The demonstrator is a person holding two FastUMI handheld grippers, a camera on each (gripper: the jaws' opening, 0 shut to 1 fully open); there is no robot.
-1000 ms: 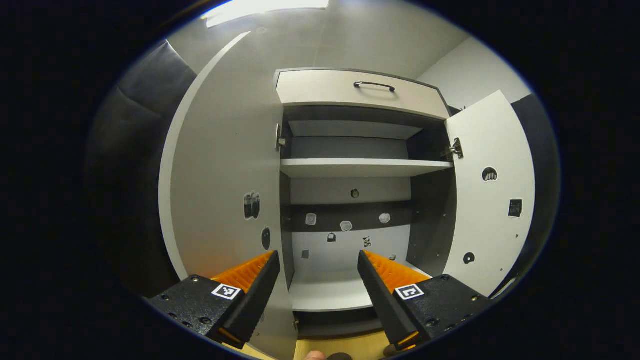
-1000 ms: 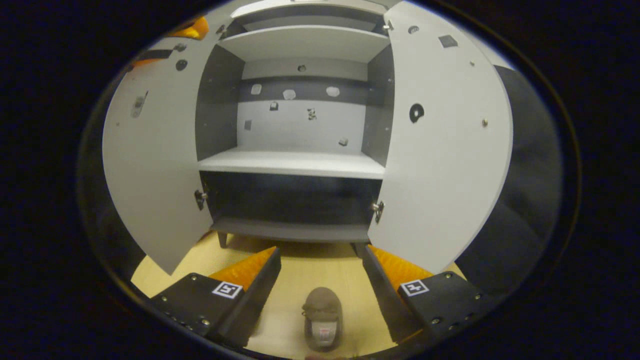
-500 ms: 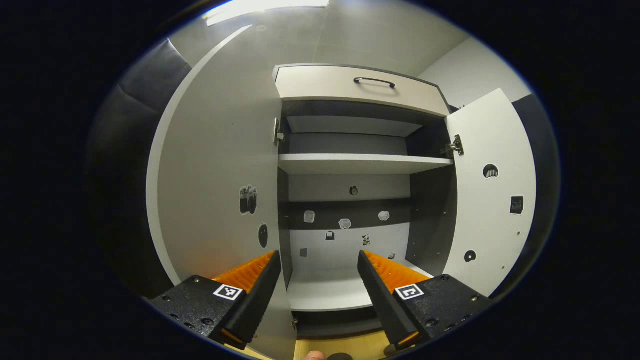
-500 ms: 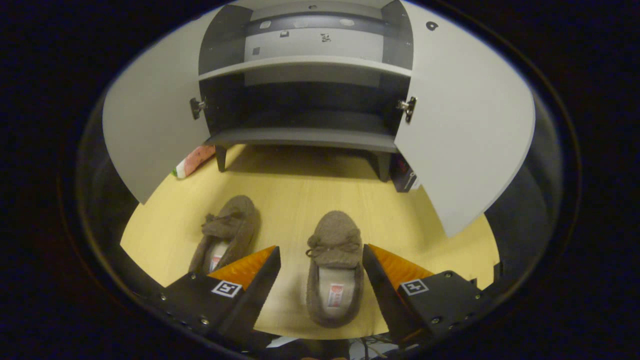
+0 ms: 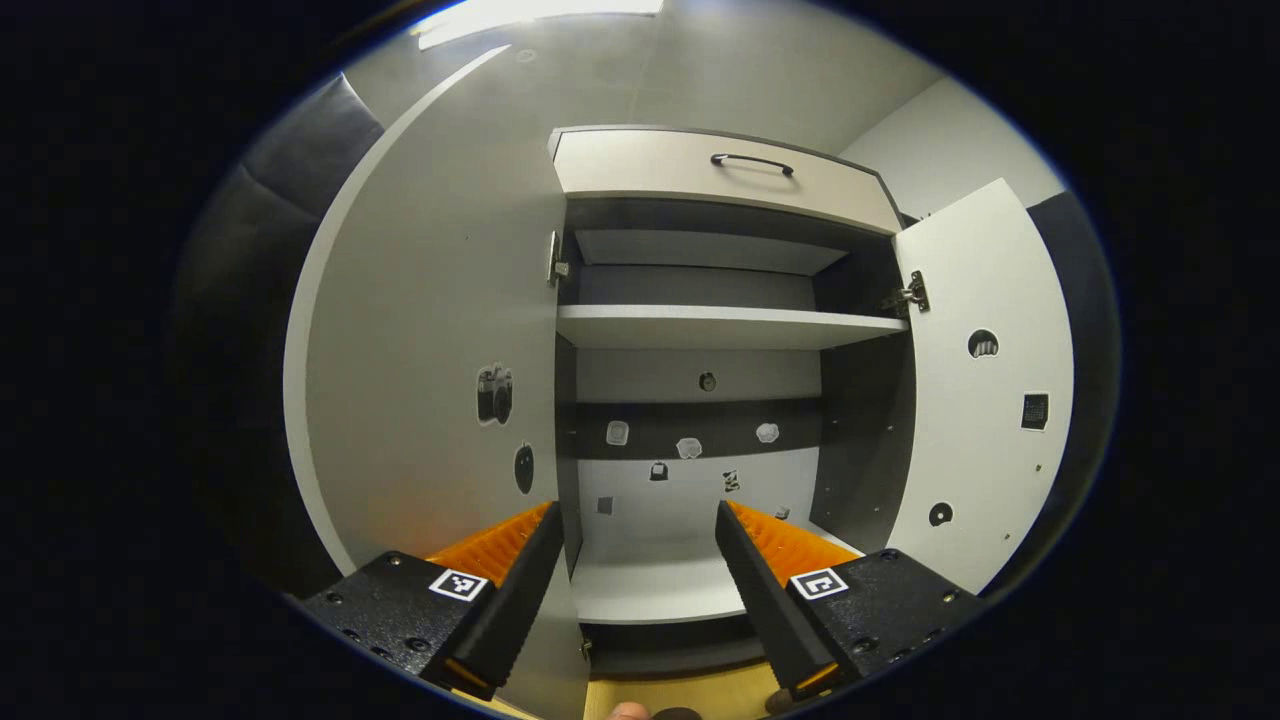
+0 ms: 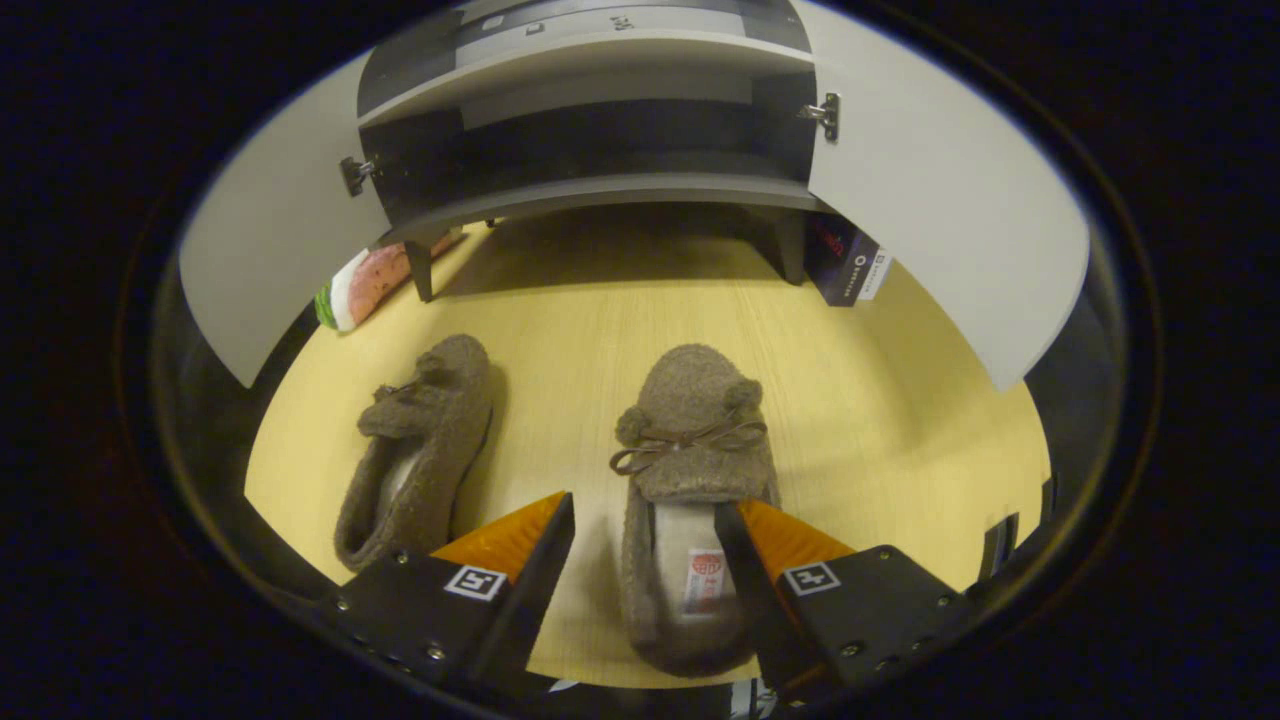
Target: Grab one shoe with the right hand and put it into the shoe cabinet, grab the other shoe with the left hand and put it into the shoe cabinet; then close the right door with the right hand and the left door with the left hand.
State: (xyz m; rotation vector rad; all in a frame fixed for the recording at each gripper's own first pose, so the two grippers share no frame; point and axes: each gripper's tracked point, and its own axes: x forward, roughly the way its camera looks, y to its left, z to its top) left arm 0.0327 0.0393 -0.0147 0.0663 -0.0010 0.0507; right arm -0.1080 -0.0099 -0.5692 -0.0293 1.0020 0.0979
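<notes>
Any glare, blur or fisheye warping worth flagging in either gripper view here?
Left gripper view: ceiling light blown out, left door bowed by the lens, cabinet sharp. Right gripper view: sharp, dimmer; dark shadow under the cabinet, both doors curved, shoe between the gripper fingers crisp.

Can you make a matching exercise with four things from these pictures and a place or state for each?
Things:
1. right shoe
2. left shoe
3. cabinet doors
4. drawer

Places or states:
a. swung open
b. at the top of the cabinet, with a dark handle
c. on the floor, between the right gripper's open fingers
d. on the floor, beyond the gripper's left finger

Pairs: 1-c, 2-d, 3-a, 4-b
</notes>
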